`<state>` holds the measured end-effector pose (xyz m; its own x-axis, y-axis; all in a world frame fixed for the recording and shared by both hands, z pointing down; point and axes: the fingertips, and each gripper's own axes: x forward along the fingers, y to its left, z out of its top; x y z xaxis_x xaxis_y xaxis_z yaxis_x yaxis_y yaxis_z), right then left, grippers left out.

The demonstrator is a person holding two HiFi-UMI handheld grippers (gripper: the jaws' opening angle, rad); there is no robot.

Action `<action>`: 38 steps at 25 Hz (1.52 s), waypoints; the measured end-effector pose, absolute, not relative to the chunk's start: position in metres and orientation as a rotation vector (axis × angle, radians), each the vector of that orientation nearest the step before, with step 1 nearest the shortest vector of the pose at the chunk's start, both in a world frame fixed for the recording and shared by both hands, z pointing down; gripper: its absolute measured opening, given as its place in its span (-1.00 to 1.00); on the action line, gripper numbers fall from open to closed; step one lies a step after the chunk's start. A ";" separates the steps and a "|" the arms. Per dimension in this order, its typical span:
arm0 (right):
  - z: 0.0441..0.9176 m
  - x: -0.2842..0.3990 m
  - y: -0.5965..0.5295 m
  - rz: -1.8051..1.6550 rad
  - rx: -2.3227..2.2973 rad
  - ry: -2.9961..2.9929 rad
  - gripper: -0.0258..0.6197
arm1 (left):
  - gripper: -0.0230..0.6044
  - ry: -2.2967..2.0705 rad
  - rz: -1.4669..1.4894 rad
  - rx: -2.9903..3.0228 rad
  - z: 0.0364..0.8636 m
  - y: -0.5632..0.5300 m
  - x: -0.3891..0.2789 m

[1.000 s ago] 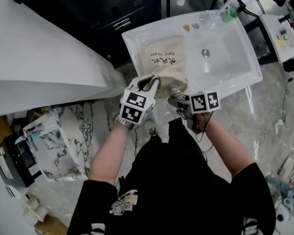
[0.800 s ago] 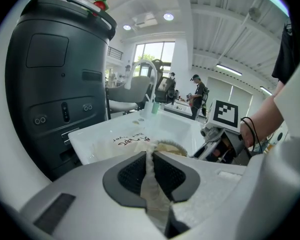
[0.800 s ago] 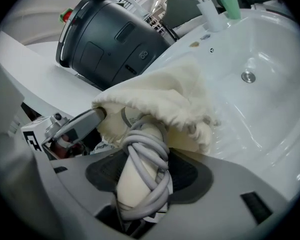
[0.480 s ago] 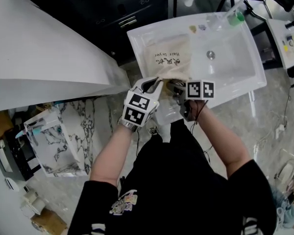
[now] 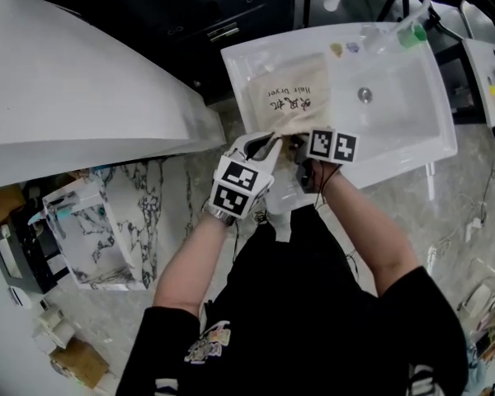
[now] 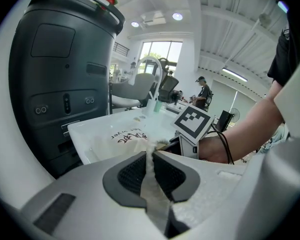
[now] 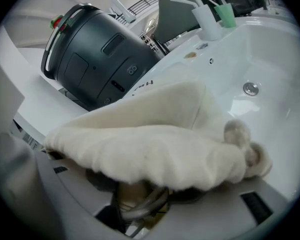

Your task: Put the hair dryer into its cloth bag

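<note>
**Dryer at bag mouth, not bagged yet**

Head view: cloth bag point(image 5: 297, 97) in sink point(image 5: 400, 106); left gripper point(image 5: 264, 143) & right gripper point(image 5: 299, 149) at its mouth.
Left gripper view: jaws clamped on bag hem.
Right gripper view: jaws grip corded hair dryer point(image 7: 137, 199) under bag mouth; prob. only partly in.

Cream printed cloth bag point(image 5: 295, 99), lying in sink point(image 5: 400, 126)

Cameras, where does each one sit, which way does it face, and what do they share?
Head view: on the person's head, looking steeply down at the sink; both forearms, left gripper and right gripper show.
Left gripper view: on the left gripper, looking along jaws pinching the bag toward the sink; the right forearm shows.
Right gripper view: on the right gripper, facing the drain; jaws hold what looks like the hair dryer under the bag.
Shared: all see bag and sink.
</note>
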<state>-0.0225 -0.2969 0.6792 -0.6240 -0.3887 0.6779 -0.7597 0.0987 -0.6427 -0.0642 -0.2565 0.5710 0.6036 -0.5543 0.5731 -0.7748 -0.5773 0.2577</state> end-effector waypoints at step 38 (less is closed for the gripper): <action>0.675 -0.032 -0.277 1.426 1.022 -2.069 0.16 | -0.66 -1.064 0.551 2.344 0.563 -0.245 -0.076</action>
